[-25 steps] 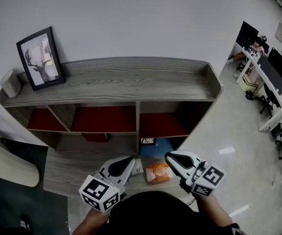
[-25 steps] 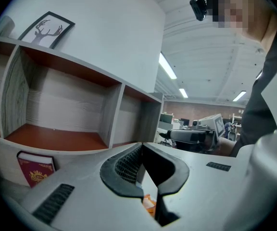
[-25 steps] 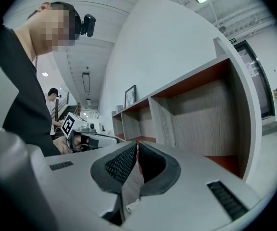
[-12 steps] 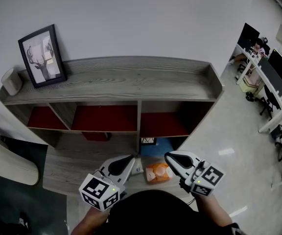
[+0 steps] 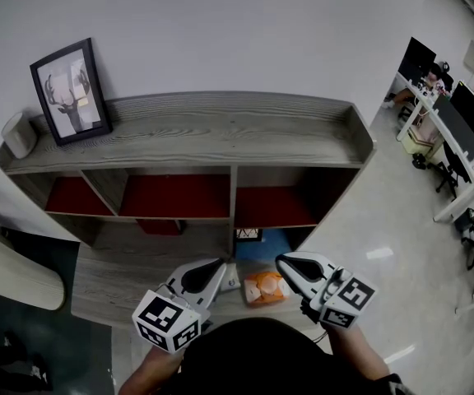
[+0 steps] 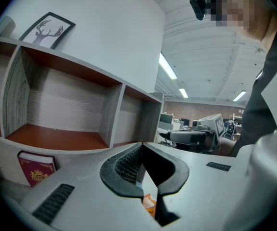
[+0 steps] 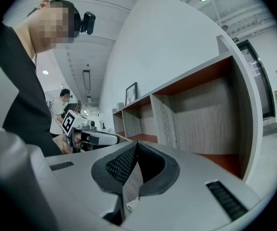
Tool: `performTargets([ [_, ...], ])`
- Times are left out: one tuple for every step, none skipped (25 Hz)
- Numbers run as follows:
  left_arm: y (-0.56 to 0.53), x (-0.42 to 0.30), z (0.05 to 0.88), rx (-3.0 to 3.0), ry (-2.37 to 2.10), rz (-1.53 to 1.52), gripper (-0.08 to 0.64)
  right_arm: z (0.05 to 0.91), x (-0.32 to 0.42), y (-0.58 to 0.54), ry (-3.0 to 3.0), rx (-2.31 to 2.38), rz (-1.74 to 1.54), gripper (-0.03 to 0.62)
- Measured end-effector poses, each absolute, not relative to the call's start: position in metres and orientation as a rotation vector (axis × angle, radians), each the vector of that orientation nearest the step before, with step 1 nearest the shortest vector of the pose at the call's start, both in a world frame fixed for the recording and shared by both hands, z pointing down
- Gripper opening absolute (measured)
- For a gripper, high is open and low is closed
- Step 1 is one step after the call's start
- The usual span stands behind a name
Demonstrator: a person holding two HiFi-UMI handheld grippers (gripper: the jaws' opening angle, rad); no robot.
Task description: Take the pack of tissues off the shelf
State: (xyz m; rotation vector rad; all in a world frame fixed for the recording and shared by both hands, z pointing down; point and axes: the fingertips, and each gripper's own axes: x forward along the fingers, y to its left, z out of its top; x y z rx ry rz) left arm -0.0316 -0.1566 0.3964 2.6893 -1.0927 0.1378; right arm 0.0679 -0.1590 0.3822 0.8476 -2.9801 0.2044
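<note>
shelf unit [image 5: 220, 130]: grey wood, set against the white wall. the top board has a raised rim along the back and the right end, and the right front corner is cut at a slant.
top board load: a framed deer picture [image 5: 71, 90] leans on the wall at the left end, with a small white canister [image 5: 19, 134] just beside it. the rest of the board is bare.
compartments: three with red backs in the upper row, split by upright dividers. a maroon booklet [image 6: 35, 168] stands in the row below.
lower ledge [image 5: 113, 282]: juts forward of the compartments toward the person.
pack of tissues [image 5: 266, 289]: orange, lying on the lower ledge between the two gripper tips, with a blue thing [image 5: 263, 245] behind it.
open room: pale floor [image 5: 377, 220] lies free past the shelf's right end. desks with monitors [image 5: 459, 105] are well apart beyond it.
left gripper [image 5: 218, 264]: jaws pressed together on nothing, tip tilted slightly down at the ledge, marker cube nearest the person.
right gripper [image 5: 283, 261]: jaws pressed together on nothing, held level, tip just beside the pack. whether it touches the pack cannot be told.
</note>
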Motion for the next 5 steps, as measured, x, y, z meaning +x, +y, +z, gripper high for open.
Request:
performTargets([
  [-0.1564,-0.0317,0.3966,2.689,-1.093,0.139,0.015,0.3825,0.0679,-0.1586,-2.981,0.848,0.206,0.017],
  [-0.1561,-0.0317,0.397,2.688,-1.093,0.139,0.015,0.3828,0.068,-0.1582,-2.98,0.849,0.208,0.017],
  [-0.1557,-0.0317,0.3972,2.687,-1.093,0.14,0.015,0.3831,0.0683,-0.1578,-2.98,0.85,0.21,0.017],
  [-0.1553,-0.0316,0.3974,2.686,-1.092,0.141,0.015,0.3835,0.0686,-0.1575,-2.979,0.851,0.213,0.017],
  [-0.1549,-0.0315,0.3976,2.686,-1.092,0.141,0.015,0.3839,0.0689,-0.1573,-2.978,0.852,0.215,0.017],
])
